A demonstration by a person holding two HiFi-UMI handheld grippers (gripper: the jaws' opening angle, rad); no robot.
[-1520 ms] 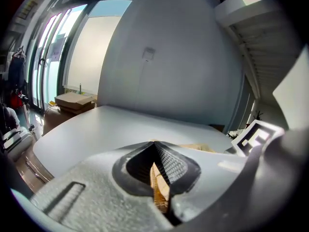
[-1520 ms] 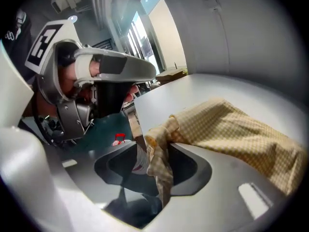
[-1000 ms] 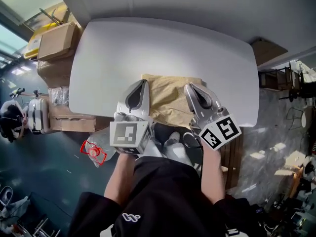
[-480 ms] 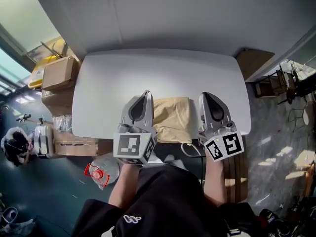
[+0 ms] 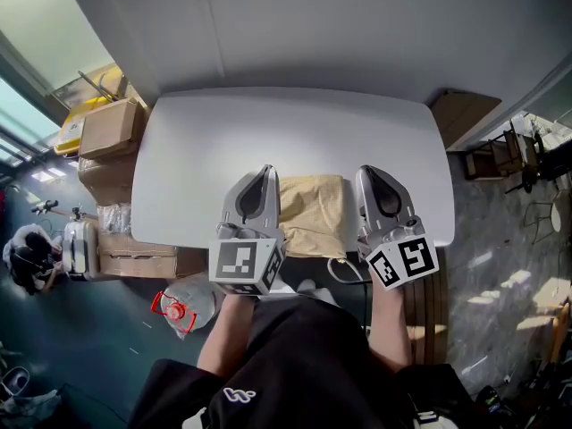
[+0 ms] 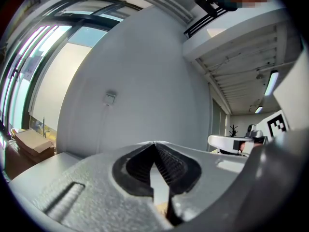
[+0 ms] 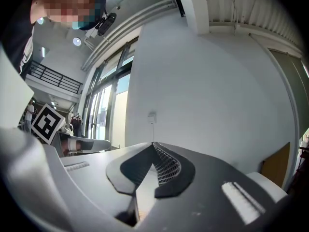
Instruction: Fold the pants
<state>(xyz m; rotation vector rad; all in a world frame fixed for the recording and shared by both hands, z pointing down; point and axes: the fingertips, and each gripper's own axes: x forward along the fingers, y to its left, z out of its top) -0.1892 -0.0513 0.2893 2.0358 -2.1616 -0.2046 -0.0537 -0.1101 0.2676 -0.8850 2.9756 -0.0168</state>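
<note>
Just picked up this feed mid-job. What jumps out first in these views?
The tan pants lie folded into a compact rectangle at the near edge of the white table, right in front of the person. In the head view the left gripper and right gripper flank the pants, both shut with nothing between their jaws. On the floor past the table's left end stand cardboard boxes.

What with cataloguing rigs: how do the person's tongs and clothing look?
Left tongs and right tongs: silver-grey grainy shells, dark ribbed pads, each bearing a white cube with black square markers. The person's black top has a small white emblem.
</note>
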